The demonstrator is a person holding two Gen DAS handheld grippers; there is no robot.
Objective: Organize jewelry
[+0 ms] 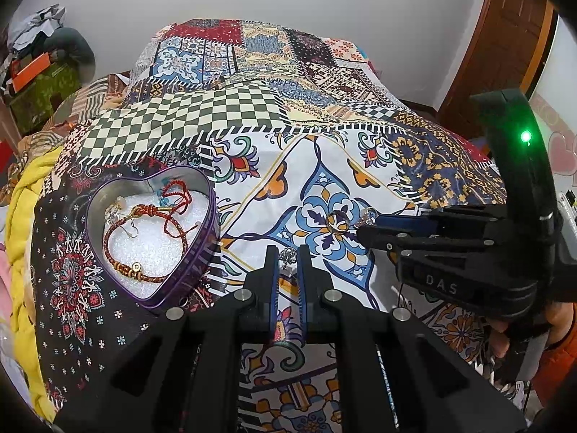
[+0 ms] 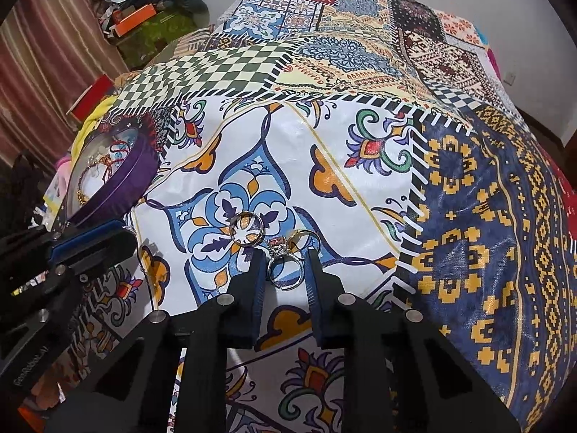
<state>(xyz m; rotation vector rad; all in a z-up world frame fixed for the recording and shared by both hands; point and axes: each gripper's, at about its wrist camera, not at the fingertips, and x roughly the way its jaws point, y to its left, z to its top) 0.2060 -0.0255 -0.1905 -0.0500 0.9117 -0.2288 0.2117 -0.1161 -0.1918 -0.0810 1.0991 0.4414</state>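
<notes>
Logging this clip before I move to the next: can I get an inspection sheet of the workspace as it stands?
Surface: patchwork cloth over a bed, wrinkled.
Job's things: heart-shaped tin holds red and braided cord bracelets; plain ring, stone-set ring and gold ring lie on the cloth.
Clutter: nothing seen on the cloth.
Grippers: left gripper nearly shut on a small silvery piece; right gripper open, straddling the stone-set ring.
Cables: nothing seen.
Surroundings: white wall, wooden door, piled boxes, yellow blanket.

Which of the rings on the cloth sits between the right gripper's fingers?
The silver stone-set ring, between the right hand-held gripper fingers. The plain band lies ahead to the left, the gold ring just beyond.
</notes>
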